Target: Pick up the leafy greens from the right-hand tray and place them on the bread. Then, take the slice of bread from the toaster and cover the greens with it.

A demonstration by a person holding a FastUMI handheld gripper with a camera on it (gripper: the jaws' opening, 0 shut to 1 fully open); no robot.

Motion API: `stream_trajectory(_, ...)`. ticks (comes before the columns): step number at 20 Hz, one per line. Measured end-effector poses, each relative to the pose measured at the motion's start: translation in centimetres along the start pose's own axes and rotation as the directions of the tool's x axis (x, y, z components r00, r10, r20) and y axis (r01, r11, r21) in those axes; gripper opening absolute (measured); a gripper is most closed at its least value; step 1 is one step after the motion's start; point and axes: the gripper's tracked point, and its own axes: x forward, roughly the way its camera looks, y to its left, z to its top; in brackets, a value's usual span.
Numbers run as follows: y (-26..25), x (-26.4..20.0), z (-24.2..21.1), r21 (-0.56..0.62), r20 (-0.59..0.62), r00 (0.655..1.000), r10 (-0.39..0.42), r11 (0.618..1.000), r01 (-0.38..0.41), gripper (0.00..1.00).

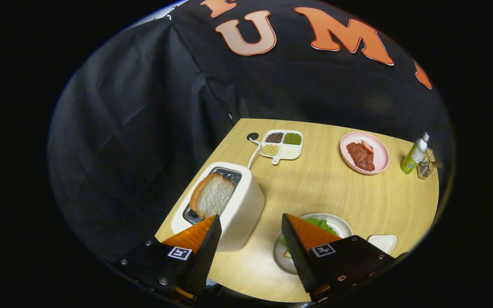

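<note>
gripper (250, 222): two wedge-shaped fingers, ribbed inner faces, set wide apart | black finger mounts, silver screws on each | square black-and-white marker tag on each mount

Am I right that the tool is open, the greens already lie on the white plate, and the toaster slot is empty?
Not quite: the toaster is not empty, since a bread slice stands in its slot in the gripper view. The tool is open, and the greens do lie on the white plate.

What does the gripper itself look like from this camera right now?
The gripper has two wedge-shaped fingers with ribbed inner faces, on black blocks with bright screws. Each block carries a small square black-and-white marker. The fingers stand open.
</note>
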Motion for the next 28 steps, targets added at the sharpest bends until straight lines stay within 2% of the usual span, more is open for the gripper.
stream_trajectory(2, 1.3, 0.8, 0.8, -0.011, -0.014, 1.0, -0.003, 1.0, 0.002, 0.86)
stream_trajectory(5, 5.3, 2.5, 0.8, 0.015, -0.069, 0.994, 0.081, 0.997, -0.08, 0.83)
stream_trajectory(10, 6.8, 5.6, 1.1, 0.037, -0.118, 0.992, 0.048, 0.998, -0.044, 0.79)
stream_trajectory(15, 6.4, 7.3, 0.6, 0.054, -0.149, 0.989, 0.002, 0.999, 0.006, 0.63)
stream_trajectory(20, 5.6, 8.1, 0.1, 0.059, -0.164, 0.986, -0.02, 0.998, 0.03, 0.55)
stream_trajectory(24, 4.8, 8.4, 0.4, 0.162, -0.127, 0.992, -0.002, 0.987, 0.023, 0.39)
stream_trajectory(25, 4.2, 8.3, 0.6, 0.182, -0.12, 0.993, -0.008, 0.983, 0.03, 0.3)
stream_trajectory(26, 3.7, 8.0, 1.0, 0.188, -0.108, 0.994, -0.019, 0.981, 0.039, 0.26)
stream_trajectory(27, 3.6, 8.0, 1.3, 0.185, -0.095, 0.995, -0.017, 0.982, 0.034, 0.17)
stream_trajectory(28, 3.6, 7.7, 1.5, 0.176, -0.085, 0.996, -0.007, 0.984, 0.022, 0.15)
